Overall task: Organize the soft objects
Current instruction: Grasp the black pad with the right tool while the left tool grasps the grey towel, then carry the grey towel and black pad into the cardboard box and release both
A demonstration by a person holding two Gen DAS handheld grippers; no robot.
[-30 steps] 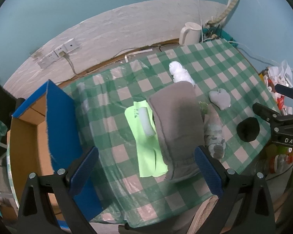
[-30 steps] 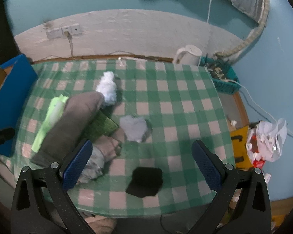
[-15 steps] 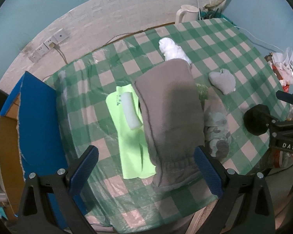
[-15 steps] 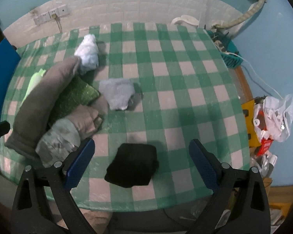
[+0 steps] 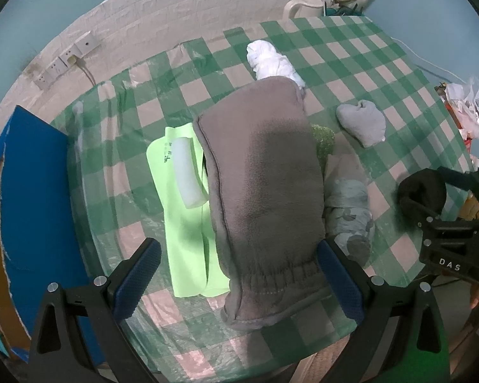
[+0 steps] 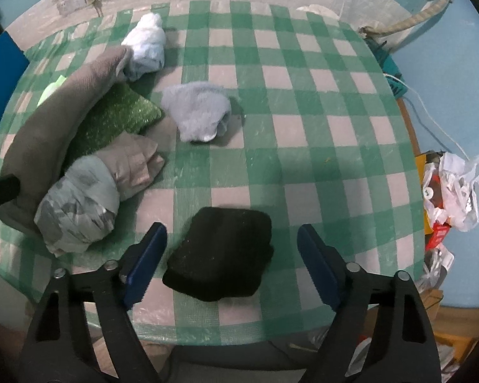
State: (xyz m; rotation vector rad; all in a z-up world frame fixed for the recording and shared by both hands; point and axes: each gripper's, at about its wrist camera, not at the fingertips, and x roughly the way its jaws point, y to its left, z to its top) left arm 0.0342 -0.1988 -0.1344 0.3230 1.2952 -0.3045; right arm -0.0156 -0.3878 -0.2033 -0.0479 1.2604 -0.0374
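Note:
Soft things lie on a green checked tablecloth (image 6: 303, 102). A folded black cloth (image 6: 222, 250) lies near the front edge, between the blue pads of my right gripper (image 6: 231, 260); its jaws are closing and the pads stand clear of the cloth. My left gripper (image 5: 238, 274) hangs open over the cuffed end of a grey fleece garment (image 5: 262, 191). Beside the fleece lie a lime-green cloth (image 5: 183, 233) with a white roll (image 5: 186, 172) on it, a camouflage bundle (image 6: 79, 204), a green fuzzy pad (image 6: 115, 118), a grey sock bundle (image 6: 198, 113) and a white bundle (image 6: 147, 46).
An open cardboard box with blue flaps (image 5: 32, 198) stands left of the table. A white kettle (image 5: 303, 4) sits at the far edge. Wall sockets (image 5: 64, 60) are on the brick wall. Plastic bags and clutter (image 6: 453, 188) lie on the floor to the right.
Both grippers have come down closer to the table. The right gripper's pads have moved inward around the black cloth. The left gripper's pads keep their width over the grey fleece.

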